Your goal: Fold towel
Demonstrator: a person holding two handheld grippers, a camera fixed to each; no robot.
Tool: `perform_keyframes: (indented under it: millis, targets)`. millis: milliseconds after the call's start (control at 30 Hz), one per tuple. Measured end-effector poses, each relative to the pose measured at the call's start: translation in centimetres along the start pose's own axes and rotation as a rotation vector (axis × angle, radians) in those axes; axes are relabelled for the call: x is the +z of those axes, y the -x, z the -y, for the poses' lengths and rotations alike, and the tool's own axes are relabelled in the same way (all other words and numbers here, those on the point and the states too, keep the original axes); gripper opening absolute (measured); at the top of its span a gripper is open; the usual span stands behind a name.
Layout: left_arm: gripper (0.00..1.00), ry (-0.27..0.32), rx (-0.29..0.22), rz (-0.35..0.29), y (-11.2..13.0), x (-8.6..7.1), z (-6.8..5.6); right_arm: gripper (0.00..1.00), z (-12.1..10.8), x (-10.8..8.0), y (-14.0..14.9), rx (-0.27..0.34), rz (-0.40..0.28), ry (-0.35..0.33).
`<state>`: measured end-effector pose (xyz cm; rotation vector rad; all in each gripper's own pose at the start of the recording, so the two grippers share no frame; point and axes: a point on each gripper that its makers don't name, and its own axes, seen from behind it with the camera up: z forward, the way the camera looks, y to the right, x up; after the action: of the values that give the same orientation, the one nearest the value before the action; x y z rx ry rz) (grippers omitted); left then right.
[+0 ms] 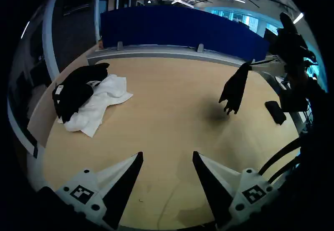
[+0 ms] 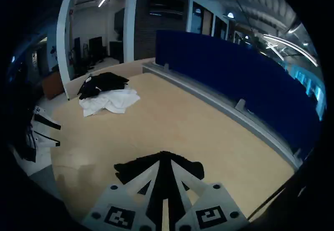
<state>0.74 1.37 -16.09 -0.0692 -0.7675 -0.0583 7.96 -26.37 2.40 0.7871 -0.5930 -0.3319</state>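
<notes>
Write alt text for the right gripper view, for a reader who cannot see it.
The right gripper, fingers closed, pinches a black cloth towel over a light wooden table. A heap of black and white cloths lies at the table's far end, and a dark blue partition runs along its right side.

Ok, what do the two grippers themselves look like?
The left gripper and right gripper match: each has two white, wedge-shaped fingers tapering to points, with black inner faces. Each finger carries a square black-and-white marker near its base.
</notes>
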Motion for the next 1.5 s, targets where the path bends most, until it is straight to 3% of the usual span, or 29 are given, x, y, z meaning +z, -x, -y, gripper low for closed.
perform_keyframes:
  millis: [367,667,1167,1500]
  targets:
    - [0.88,0.024,0.015,-0.003,-0.4,-0.2,-1.2,0.04,-2.3,-1.5,0.1,0.024,-0.012,0.038]
    - [0.88,0.047,0.009,0.004,-0.4,0.1,-2.1,0.04,-5.7,-4.3,1.1,0.046,-0.012,0.078]
    - [0.88,0.053,0.061,0.030,-0.3,0.9,-3.3,0.04,-16.2,-10.7,5.0,0.133,-0.009,0.203]
    - [0.88,0.050,0.080,0.048,-0.5,1.3,-4.2,0.04,-23.4,-14.1,8.8,0.165,0.030,0.284]
